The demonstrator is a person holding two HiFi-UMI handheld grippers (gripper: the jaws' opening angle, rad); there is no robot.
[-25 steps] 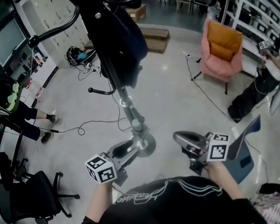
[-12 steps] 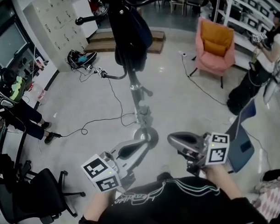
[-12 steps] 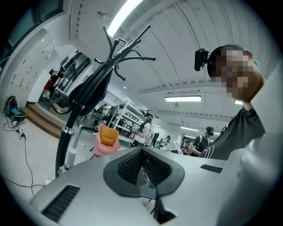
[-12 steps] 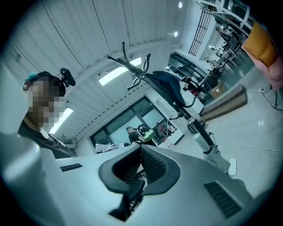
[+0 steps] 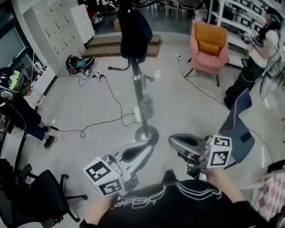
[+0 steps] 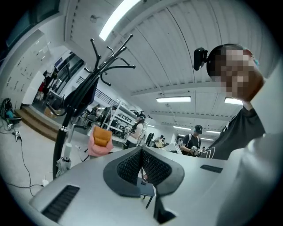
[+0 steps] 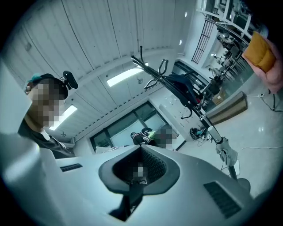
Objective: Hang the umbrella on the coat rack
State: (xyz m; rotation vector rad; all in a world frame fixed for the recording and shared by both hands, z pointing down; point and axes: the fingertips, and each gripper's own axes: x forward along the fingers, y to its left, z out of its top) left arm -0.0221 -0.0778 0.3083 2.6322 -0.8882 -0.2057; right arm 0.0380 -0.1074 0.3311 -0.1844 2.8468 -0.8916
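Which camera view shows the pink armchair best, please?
The head view: the pink armchair appears whole, legs included. The left gripper view shows it small; the right gripper view crops it at the edge.

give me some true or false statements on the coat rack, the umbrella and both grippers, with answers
1. The coat rack stands upright. True.
2. The left gripper grips the umbrella. False: its jaws are shut on nothing, and the folded umbrella hangs on the rack's pole.
3. A pink armchair holds an orange cushion. True.
4. The right gripper is wide open. False: it is shut and empty.
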